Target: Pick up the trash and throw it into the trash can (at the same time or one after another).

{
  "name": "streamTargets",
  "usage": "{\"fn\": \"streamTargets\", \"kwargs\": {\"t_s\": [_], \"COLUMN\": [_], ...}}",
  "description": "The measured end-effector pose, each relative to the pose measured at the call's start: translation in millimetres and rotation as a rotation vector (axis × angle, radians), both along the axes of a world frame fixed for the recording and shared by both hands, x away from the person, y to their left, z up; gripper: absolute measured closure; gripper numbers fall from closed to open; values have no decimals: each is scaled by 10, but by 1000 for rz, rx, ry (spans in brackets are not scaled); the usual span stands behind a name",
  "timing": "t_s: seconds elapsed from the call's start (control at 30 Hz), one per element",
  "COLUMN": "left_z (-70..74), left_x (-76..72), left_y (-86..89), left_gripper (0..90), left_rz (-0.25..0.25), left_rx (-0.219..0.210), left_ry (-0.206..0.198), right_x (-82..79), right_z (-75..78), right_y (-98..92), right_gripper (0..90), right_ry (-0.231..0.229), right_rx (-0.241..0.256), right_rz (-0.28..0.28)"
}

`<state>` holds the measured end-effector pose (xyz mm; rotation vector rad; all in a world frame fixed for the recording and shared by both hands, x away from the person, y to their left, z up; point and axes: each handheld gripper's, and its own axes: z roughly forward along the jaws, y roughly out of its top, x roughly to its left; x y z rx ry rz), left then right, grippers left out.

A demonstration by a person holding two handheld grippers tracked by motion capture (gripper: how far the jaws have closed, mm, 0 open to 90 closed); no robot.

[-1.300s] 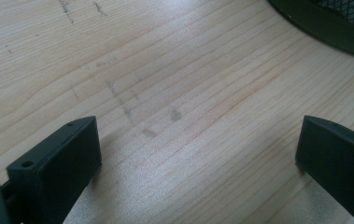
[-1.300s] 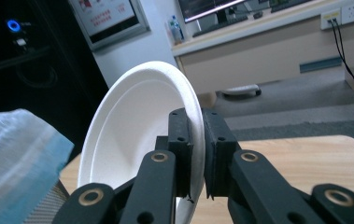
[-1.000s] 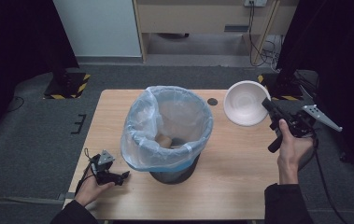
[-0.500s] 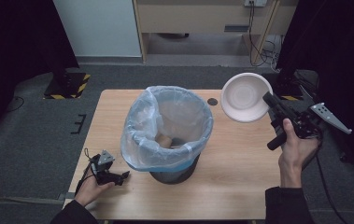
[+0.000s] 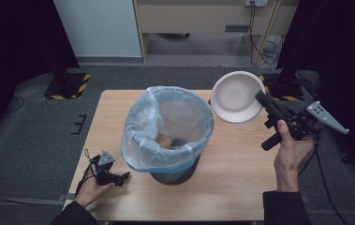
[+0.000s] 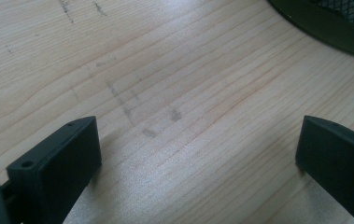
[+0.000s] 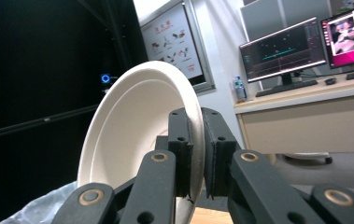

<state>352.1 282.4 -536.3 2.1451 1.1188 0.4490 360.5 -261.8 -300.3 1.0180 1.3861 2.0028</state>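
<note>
We hold the round white paper bowl (image 5: 235,96) pinched at its rim in our right gripper (image 5: 262,99), tipped up just beside the black mesh bin lined with a clear blue bag (image 5: 167,125), where a brown scrap already lies, so binning or setting down the bowl seems left, while our left gripper (image 5: 122,176) rests with fingers wide apart and empty on the wooden worktop (image 5: 240,168) near the bin's base.

At the lower left of the high view, the left hand (image 5: 91,187) lies low and holds the left tool (image 5: 124,176), its two black jaws spread wide apart. At the right of that view, the right hand (image 5: 291,154) is raised, forearm coming up from the bottom edge; the right tool (image 5: 261,97) points toward the upper left, jaws pressed close together.
</note>
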Motion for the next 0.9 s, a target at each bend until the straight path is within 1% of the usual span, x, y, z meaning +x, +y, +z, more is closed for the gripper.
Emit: {"fn": "streamTargets", "kwargs": {"t_s": [0.27,0.37,0.57,0.67,0.8,0.9], "left_z": [0,0,0,0,0,0], "left_x": [0,0,0,0,0,0], "left_y": [0,0,0,0,0,0], "left_gripper": [0,0,0,0,0,0], "left_rz": [0,0,0,0,0,0], "left_rx": [0,0,0,0,0,0], "left_ry": [0,0,0,0,0,0], "right_x": [-30,-45,-44,-25,6,46], "right_z": [60,96,126,159,181,189], "right_y": [108,168,248,336,416,536], "right_gripper": [836,836,836,836,836,837], "right_ry": [-22,-35,-40,-48,-49,-43], "right_rx": [3,-4,-9,0,-7,-16], "right_rz": [35,48,62,73,82,95]}}
